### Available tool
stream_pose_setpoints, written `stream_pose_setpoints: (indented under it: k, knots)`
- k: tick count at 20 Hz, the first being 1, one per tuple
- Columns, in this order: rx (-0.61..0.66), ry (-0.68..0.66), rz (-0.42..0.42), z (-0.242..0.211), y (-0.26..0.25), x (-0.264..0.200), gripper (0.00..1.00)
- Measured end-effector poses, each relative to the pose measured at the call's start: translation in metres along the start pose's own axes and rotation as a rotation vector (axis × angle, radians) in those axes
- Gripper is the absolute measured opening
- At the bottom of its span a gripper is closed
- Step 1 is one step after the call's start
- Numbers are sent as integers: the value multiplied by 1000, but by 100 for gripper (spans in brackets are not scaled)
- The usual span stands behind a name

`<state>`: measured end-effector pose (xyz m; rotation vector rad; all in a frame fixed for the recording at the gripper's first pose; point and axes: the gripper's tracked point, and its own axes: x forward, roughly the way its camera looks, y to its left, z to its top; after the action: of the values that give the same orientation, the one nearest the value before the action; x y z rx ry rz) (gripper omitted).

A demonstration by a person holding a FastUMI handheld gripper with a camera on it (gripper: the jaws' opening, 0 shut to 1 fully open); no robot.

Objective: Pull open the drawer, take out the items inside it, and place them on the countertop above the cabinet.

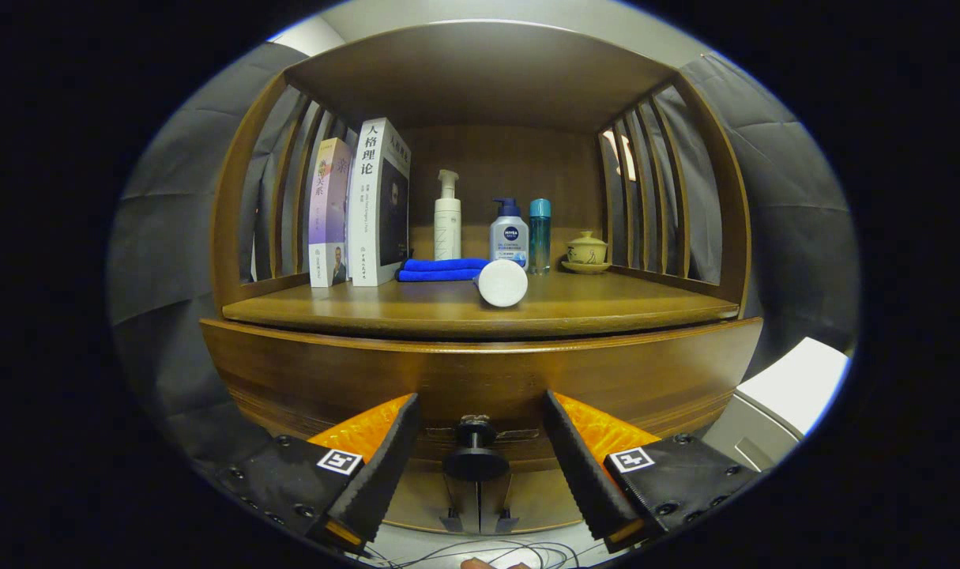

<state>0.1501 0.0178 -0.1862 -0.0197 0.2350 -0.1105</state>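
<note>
**Jaws flanking the drawer knob**

Jaws of the gripper [480, 466] are standing wide at the bottom centre of the frame, holding nothing, one finger on each side of the dark round knob [476, 457], which is sitting between them without touching either. That knob is sticking out of the drawer front [290, 379], a broad wooden panel running side to side just beyond the fingers; the drawer is looking closed, so its contents are hidden. Above it, across the middle of the frame, the counter [606, 312] is carrying a white cylinder [502, 283] lying end-on, a folded blue cloth [442, 269], bottles and books. Whether the cylinder came from the drawer cannot be told. Knob dead ahead, pull axis running straight back toward the camera.
</note>
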Motion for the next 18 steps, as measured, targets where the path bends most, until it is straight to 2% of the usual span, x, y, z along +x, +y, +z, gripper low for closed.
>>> stream_pose_setpoints:
  k: [6,11,13,15,18]
  knots:
    - [-1,8,3,3,-1,17,98]
    - [-22,42,-3,3,-7,12,97]
    - [-13,8,-40,23,-18,-4,97]
    - [4,-91,-66,64,-26,-28,97]
    - [20,-124,-16,103,-16,-71,96]
